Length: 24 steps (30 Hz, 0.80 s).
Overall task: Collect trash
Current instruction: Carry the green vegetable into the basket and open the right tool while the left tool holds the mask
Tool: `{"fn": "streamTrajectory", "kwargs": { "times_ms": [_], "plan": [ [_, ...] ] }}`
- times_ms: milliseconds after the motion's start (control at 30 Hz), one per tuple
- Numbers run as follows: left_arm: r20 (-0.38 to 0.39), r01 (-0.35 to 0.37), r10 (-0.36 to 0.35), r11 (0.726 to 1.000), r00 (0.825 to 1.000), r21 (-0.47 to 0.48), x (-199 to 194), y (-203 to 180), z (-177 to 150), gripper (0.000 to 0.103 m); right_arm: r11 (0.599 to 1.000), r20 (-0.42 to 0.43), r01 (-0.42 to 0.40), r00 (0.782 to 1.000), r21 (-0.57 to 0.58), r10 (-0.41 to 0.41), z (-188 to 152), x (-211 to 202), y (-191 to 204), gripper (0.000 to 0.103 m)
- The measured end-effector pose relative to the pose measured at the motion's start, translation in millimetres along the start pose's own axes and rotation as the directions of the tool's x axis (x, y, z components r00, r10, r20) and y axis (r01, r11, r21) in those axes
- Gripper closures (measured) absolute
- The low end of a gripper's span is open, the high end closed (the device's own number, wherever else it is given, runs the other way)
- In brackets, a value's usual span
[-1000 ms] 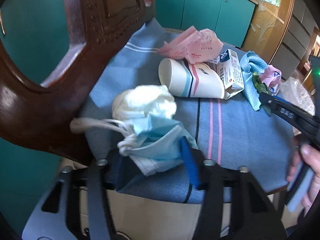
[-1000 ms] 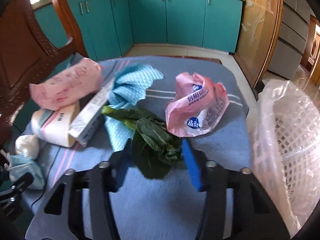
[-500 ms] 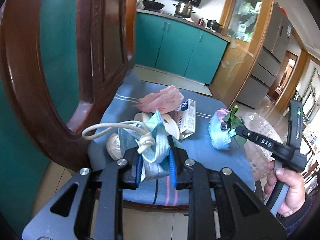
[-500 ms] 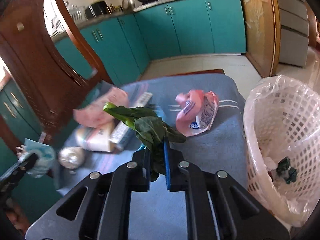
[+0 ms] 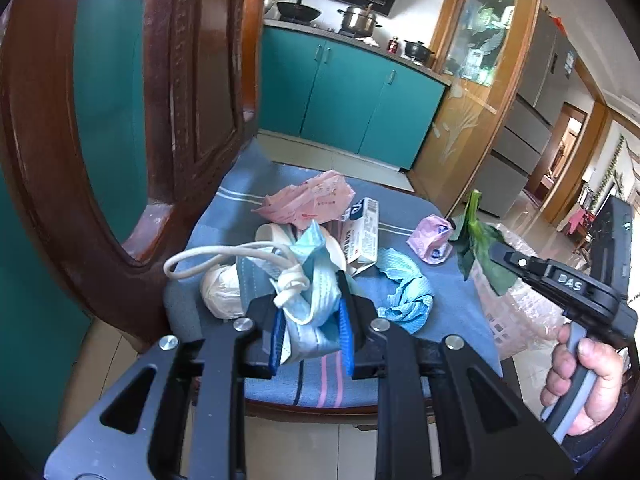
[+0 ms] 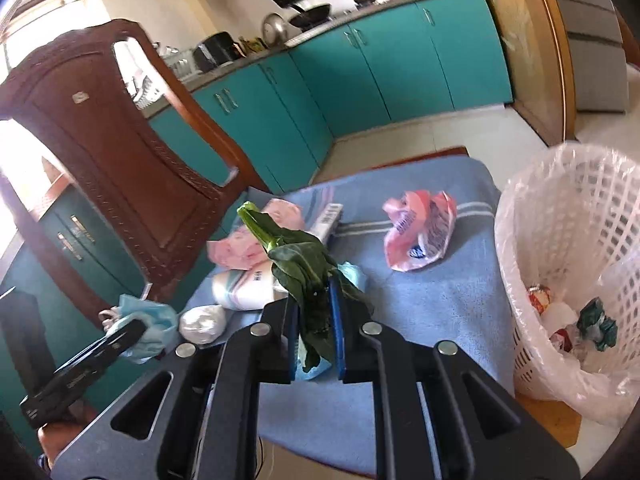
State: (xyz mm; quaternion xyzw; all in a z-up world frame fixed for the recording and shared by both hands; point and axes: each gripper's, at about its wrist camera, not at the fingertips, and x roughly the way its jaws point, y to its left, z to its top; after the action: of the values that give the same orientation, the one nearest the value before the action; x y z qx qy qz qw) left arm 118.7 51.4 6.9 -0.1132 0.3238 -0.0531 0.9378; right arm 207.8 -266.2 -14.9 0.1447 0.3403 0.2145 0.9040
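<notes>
while the wooden chair back (image 5: 120,120) is standing at the far left, the left tongs (image 5: 310,330) are closing on a crumpled blue face mask (image 5: 308,284), lifting it above the blue cushion (image 5: 440,304). just beyond it, a white wad (image 5: 220,288), a paper cup (image 6: 244,288), a small carton (image 5: 362,236) and a pink wrapper (image 5: 308,200) are lying together. further right, the right tongs (image 6: 316,326) are pinching a green leaf (image 6: 304,264), stem pointing up. a pink bag (image 6: 420,236) is lying beyond, and at the far right a white basket (image 6: 568,240) with a liner is holding trash.
</notes>
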Motion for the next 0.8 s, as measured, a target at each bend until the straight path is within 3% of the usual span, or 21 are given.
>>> {"fn": "streamTrajectory", "kwargs": {
  "times_ms": [300,500,800],
  "plan": [
    [0.04,0.07,-0.073,0.995,0.997,0.068,-14,-24,-3,0.08,0.996,0.062,0.039,0.997,-0.083,-0.034,-30,-59,21,0.089],
    [0.033,0.065,-0.069,0.99,0.997,0.123,-13,-41,-10,0.08,0.995,0.042,0.043,0.998,-0.094,-0.039,-38,-58,19,0.089],
    [0.018,0.051,-0.054,0.99,0.998,0.133,-13,-42,-13,0.08,0.995,0.026,0.045,0.999,-0.094,-0.042,-38,-54,19,0.089]
  ]
}}
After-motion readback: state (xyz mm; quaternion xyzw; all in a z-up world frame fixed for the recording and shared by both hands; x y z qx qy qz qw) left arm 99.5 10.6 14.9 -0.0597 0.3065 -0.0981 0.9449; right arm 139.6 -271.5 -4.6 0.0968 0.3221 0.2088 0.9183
